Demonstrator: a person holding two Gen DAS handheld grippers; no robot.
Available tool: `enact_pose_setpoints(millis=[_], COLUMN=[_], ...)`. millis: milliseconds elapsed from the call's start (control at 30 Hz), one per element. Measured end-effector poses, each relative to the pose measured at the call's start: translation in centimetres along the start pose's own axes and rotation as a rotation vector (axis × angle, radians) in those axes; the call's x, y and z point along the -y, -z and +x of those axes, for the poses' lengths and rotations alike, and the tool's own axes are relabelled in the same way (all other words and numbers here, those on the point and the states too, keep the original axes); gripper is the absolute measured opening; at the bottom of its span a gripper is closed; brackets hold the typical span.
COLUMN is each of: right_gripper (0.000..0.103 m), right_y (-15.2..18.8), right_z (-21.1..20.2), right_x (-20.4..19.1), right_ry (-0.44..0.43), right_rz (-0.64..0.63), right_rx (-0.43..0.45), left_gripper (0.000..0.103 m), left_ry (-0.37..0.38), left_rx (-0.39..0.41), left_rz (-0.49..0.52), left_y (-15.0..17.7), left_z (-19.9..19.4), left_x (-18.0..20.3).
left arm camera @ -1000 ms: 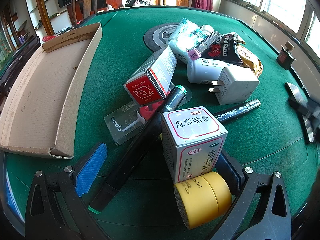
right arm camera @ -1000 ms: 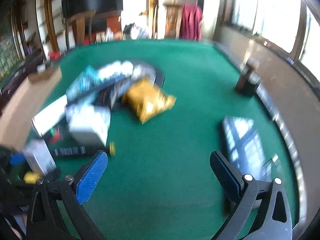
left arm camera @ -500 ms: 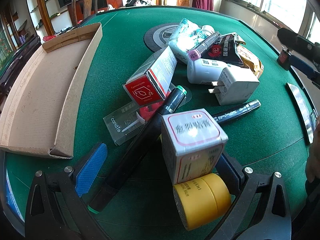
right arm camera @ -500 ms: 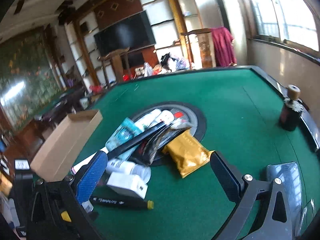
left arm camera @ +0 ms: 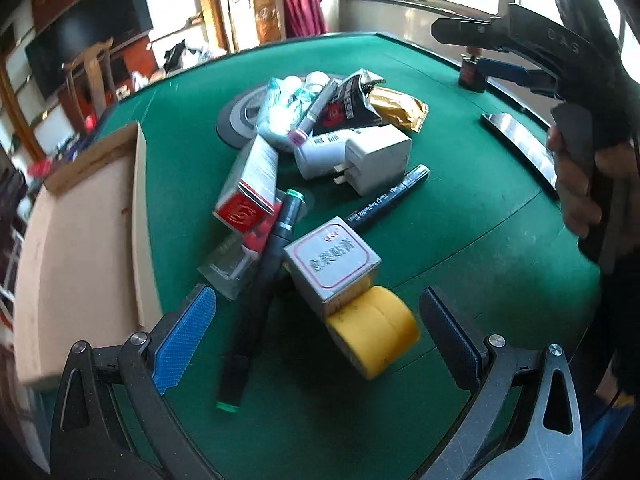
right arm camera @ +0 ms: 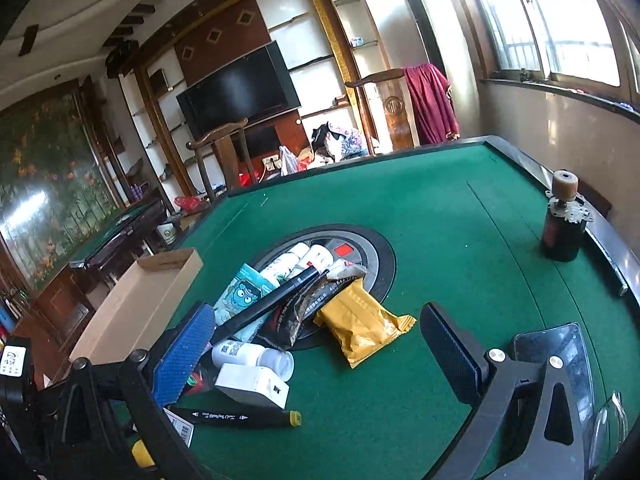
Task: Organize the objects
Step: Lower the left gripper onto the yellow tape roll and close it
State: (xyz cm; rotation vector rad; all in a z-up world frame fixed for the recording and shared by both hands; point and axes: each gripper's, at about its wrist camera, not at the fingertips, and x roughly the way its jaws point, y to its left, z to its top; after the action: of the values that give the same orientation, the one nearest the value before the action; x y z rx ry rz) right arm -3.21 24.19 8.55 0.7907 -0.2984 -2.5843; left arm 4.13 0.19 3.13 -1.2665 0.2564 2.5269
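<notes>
Since a moment ago my left gripper (left arm camera: pixel 316 332) has tipped and drawn back a little, so the heap sits further off, and my right gripper (right arm camera: pixel 316 344) has swung up from the felt to look across the table. Both sets of my fingers stand wide apart with nothing between them. Nearest my left fingers lies the yellow tape roll (left arm camera: pixel 374 334) on its side, touching the grey medicine box (left arm camera: pixel 332 262) just behind it. A long black marker (left arm camera: pixel 262 292) runs beside that box toward my left blue pad (left arm camera: pixel 184 340), crossing a clear plastic packet (left arm camera: pixel 226 262). Further on are the red-and-white carton (left arm camera: pixel 250 190), a second black pen (left arm camera: pixel 390 194), the white charger plug (left arm camera: pixel 378 158) and a white bottle (left arm camera: pixel 320 150). Beyond those, a black snack bag (left arm camera: pixel 352 104) and a gold packet (left arm camera: pixel 400 108) rest at the round centre plate (left arm camera: pixel 232 120), along with pale tubes that are too blurred to tell apart. The cardboard tray (left arm camera: pixel 80 232) lies to the left on the green table (left arm camera: pixel 460 216), apart from the heap. A dark bottle (right arm camera: pixel 562 224) stands near the far right rim.
</notes>
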Motion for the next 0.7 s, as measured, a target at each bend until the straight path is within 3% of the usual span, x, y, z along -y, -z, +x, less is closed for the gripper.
enact_pose_setpoints(millis=[167,300,500,600,700], right_gripper=[0.102,0.102,0.102,0.102,0.102], right_y=[0.1,0.1,0.4,0.6,0.7], right_z=[-0.1,-0.2,0.1,0.2,0.1], right_x=[-0.2,-0.3,-0.7,-1.1,-1.1], right_ry=[0.009,0.013,0.007,0.015,0.015], right_rz=[-0.007,-0.007,-0.018,-0.033,-0.032], right_rx=[-0.005,-0.008,-0.036,-0.037,-0.036], left_gripper=[0.098,0.087,0.086,0.086,0.086], left_ry=[0.056,0.036,0.051,0.027,-0.006], left_rx=[-0.022,-0.024,-0.059,-0.077,-0.083], left_rz=[-0.065,-0.103,-0.146,-0.118,-0.152], left_y=[0.4,0.9,2.2,2.1,1.9], left_z=[0.2,-0.1,-0.1,0.3,1.3], left_x=[-0.8,-0.1,1.7,3.1,3.0])
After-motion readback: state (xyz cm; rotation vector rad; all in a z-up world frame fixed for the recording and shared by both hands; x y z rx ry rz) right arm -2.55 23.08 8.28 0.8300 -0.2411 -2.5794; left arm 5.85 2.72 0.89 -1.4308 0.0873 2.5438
